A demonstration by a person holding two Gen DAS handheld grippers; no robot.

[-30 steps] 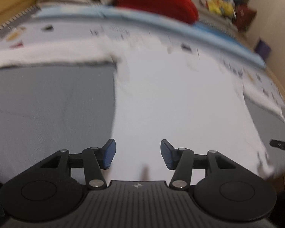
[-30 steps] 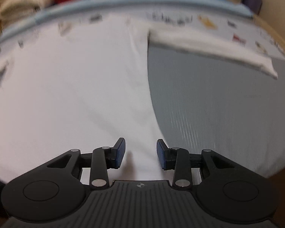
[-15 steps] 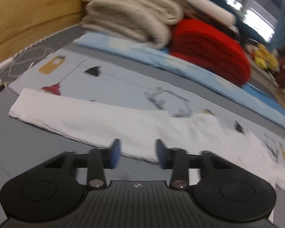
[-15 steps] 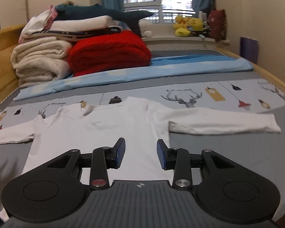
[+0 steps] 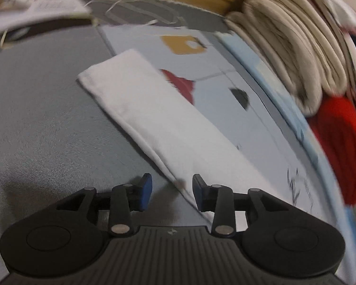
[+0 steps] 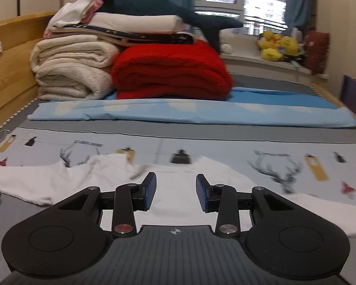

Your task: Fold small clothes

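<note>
The bed (image 6: 201, 133) fills both views, its grey cover crossed by a pale printed sheet with deer and lantern motifs; at its far end sits a stack of folded blankets, cream ones (image 6: 71, 71) on the left and a red one (image 6: 170, 71) beside them, with more folded bedding and a dark plush toy piled on top; a wooden bed frame (image 6: 9, 54) runs along the left side, and yellow soft toys (image 6: 276, 46) sit on the window ledge (blurred). The white long-sleeved shirt (image 6: 178, 185) lies spread flat across the near part of the bed, sleeves stretched out to either side; in the left wrist view one sleeve (image 5: 154, 118) runs diagonally over the grey cover, its cuff end pointing away. The left gripper (image 5: 172, 188) hovers at the sleeve's lower edge, its jaws opening, the hem lying between them but not pinched; the right gripper (image 6: 175, 193) hangs above the shirt's body just below the collar, jaws moderately parted and holding nothing.
</note>
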